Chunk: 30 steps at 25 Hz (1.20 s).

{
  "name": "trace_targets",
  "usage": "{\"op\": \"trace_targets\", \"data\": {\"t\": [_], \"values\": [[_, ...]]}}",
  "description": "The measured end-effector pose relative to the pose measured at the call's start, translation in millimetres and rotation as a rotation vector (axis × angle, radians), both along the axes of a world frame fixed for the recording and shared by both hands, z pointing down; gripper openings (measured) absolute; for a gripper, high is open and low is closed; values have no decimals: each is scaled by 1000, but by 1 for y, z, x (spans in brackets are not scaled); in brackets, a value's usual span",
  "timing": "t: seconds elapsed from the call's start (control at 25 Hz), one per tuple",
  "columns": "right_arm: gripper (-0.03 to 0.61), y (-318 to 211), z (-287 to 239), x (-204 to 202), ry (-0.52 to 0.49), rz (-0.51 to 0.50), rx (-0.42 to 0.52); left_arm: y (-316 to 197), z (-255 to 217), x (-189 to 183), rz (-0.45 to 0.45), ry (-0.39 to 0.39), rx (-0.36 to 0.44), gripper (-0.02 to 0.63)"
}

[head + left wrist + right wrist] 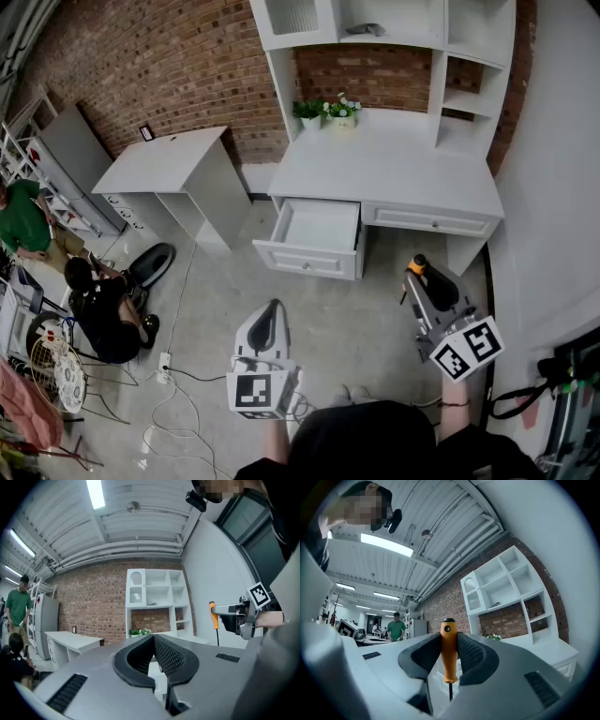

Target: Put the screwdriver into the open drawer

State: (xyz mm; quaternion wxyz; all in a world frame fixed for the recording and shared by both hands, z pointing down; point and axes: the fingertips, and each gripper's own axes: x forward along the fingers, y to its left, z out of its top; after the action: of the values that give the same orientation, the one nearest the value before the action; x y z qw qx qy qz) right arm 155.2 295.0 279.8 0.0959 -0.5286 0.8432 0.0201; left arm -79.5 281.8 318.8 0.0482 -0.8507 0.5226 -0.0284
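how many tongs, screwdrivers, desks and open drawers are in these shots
tongs: 2, left tongs and right tongs
screwdriver: 1, held in the right tongs
desks: 2, hutch desk and side desk
open drawer: 1
total: 6
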Motion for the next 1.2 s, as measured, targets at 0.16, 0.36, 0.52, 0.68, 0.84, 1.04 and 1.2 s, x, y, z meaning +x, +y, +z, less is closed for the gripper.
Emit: {"op": "trace_targets", "data": {"t": [0.16, 0.36, 0.52, 0.68, 0.84, 1.04, 1.2], "values": [[110, 0, 2, 6, 3, 3, -2, 0, -1, 1, -11, -4, 5, 9], [110, 1, 4, 13, -1, 4, -5, 2, -2, -1, -35, -3, 4, 9], [110, -1, 5, 18, -5, -7, -7, 3, -2, 0, -57, 7, -4, 9], [110, -5, 6, 21, -17, -31, -9, 5, 2, 9, -63, -5, -16, 9], [110, -11, 8, 25, -22, -42, -13, 11, 10, 15, -79, -19, -33, 8], [110, -28, 8, 22, -11, -67, -9, 2, 19, 6, -127, -6, -66, 8], [110, -44, 9, 22, -13, -82, -20, -7, 20, 10, -138, -9, -72, 9]]}}
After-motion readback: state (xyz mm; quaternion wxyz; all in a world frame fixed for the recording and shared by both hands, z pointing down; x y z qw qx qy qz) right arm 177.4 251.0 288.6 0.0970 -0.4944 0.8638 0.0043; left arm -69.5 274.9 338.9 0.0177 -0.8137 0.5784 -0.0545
